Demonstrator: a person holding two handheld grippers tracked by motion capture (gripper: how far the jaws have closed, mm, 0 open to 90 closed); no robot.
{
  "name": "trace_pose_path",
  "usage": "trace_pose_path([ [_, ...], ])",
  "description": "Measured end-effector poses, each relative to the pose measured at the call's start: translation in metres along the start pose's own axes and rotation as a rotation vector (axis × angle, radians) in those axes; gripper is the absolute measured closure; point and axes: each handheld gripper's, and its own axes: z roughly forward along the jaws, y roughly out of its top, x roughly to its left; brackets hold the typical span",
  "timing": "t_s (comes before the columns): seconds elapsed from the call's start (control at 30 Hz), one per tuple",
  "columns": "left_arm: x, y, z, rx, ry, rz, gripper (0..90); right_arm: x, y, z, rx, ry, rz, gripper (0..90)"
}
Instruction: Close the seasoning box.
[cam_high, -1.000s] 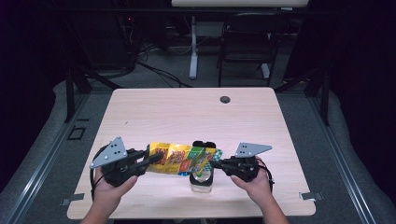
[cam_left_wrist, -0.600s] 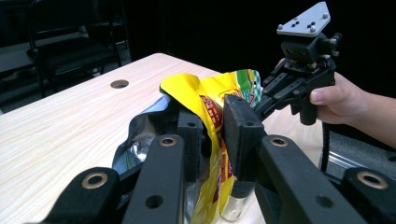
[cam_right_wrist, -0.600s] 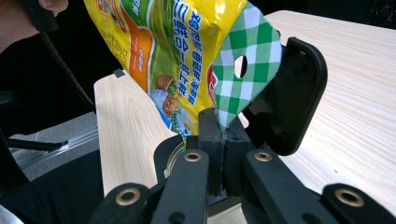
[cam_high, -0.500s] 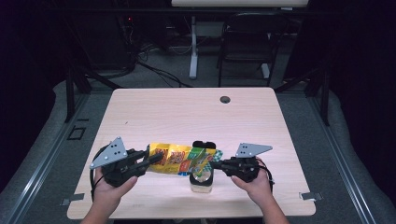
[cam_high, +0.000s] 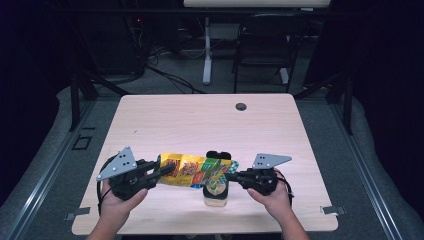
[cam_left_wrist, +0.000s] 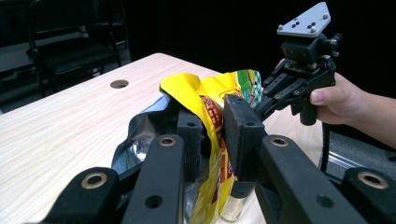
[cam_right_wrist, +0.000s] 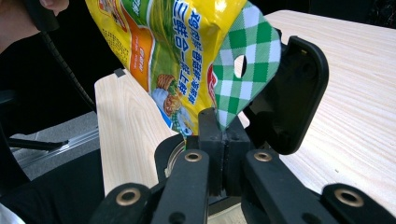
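High view first: we see our two grippers holding a yellow snack bag (cam_high: 192, 170) stretched between them above the near edge of the wooden table (cam_high: 200, 120). The left gripper (cam_high: 159, 172) has the bag's left end and the right gripper (cam_high: 231, 176) its right end, where the green-checked corner sits. Below the bag's right half stands a small clear jar (cam_high: 216, 192) on the table, with a black flip lid (cam_high: 218, 155) standing open behind it. In the left gripper view, our jaws are clamped on one yellow wall of the bag (cam_left_wrist: 210, 116) at its torn-open mouth, and the silver lining shows inside; the jaws sit a little apart with the film pinched between the pads. Farther off there we see the right gripper (cam_left_wrist: 268, 95) in its hand (cam_left_wrist: 338, 100) holding the far corner. In the right gripper view, our jaws are pressed fully together on the green-and-white checked corner (cam_right_wrist: 247, 70) of the bag, beside its hang hole, and the black lid (cam_right_wrist: 294, 93) rises just behind. A round cable hole (cam_high: 241, 106) lies at the table's far side, well apart from everything.
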Motion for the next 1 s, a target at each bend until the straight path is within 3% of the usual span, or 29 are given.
trace_pose_path([
  [0.8,-0.001,0.0005,0.0014,-0.009,-0.001,-0.001,77.0,-0.0019,-0.0017,-0.0003,0.002,0.007,0.003,90.0],
  [1.0,-0.0007,-0.0019,0.0023,-0.038,-0.008,-0.012,77.1,-0.0025,-0.0028,0.0001,-0.005,0.009,0.013,89.9],
])
